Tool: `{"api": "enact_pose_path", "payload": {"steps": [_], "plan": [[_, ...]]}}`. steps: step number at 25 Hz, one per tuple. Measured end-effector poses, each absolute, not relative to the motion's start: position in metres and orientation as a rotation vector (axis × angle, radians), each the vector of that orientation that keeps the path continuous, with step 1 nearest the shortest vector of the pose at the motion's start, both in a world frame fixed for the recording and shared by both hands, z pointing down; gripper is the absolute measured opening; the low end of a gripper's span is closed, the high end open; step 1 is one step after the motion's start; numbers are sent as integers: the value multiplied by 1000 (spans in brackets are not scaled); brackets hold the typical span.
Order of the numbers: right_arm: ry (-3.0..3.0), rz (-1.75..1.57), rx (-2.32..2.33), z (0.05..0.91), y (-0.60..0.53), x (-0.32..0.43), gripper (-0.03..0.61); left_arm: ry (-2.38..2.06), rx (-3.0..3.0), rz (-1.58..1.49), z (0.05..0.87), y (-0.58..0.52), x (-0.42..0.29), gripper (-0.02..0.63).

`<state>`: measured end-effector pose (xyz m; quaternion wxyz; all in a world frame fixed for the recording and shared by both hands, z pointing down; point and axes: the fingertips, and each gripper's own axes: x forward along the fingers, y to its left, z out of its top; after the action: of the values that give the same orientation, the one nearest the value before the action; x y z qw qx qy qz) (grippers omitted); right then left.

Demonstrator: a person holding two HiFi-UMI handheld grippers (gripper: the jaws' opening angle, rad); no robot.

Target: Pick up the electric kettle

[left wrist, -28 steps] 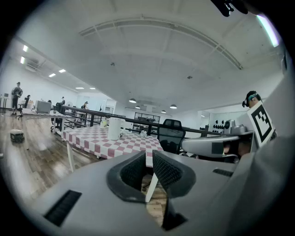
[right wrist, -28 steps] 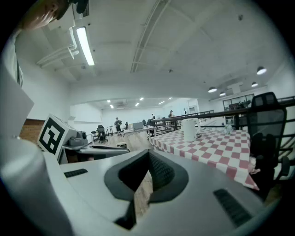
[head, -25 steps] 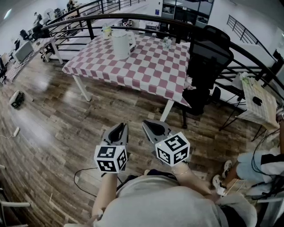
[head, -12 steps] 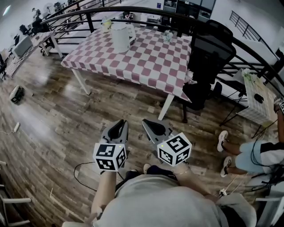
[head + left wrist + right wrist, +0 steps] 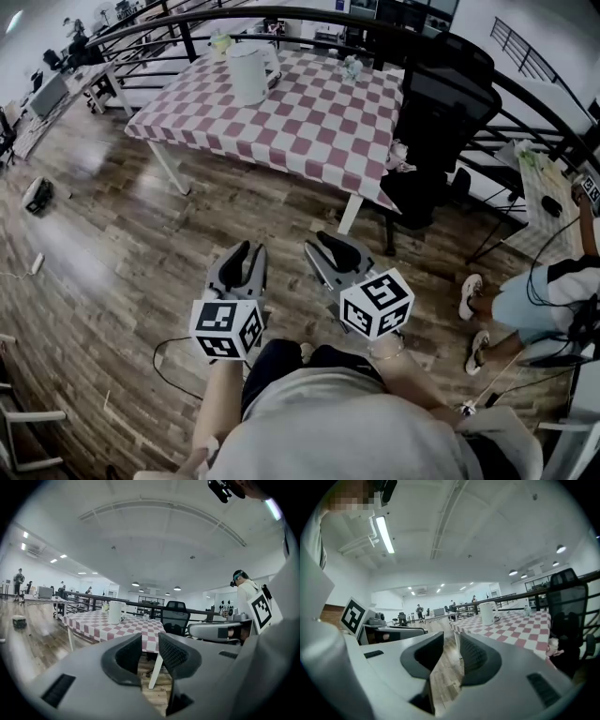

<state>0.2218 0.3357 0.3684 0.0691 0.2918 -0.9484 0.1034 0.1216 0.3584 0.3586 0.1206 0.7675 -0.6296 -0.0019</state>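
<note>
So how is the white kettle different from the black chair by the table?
The electric kettle is white; the office chair is black. The kettle stands on the checked table, near its far left corner; the chair stands on the wooden floor at the table's right end. The chair is much bigger and rises above the tabletop. Both stand upright, and nobody is touching either.

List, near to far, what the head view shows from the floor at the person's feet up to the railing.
Wooden floor → checkered table → electric kettle → black railing.
</note>
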Motion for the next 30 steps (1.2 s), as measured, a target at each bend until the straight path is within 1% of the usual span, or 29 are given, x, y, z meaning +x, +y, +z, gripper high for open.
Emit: {"api": "enact_pose_path", "payload": {"steps": [2,9,14,19,30], "plan": [[-2842,324,874,372,334,227,120,-1849,2219,3,359,360,123,135],[-2850,371,801,387,320,221,138,-1848,2129,2,378,347,119,192],[-2831,359,812,391,291,212,147,-1822,2119,-4,386,320,110,206],[-2816,337,819,394,252,184,147,-1762,2165,26,398,273,96,212],[-2788,295,910,383,142,95,147,-1749,2233,-21,374,157,-5,212]]}}
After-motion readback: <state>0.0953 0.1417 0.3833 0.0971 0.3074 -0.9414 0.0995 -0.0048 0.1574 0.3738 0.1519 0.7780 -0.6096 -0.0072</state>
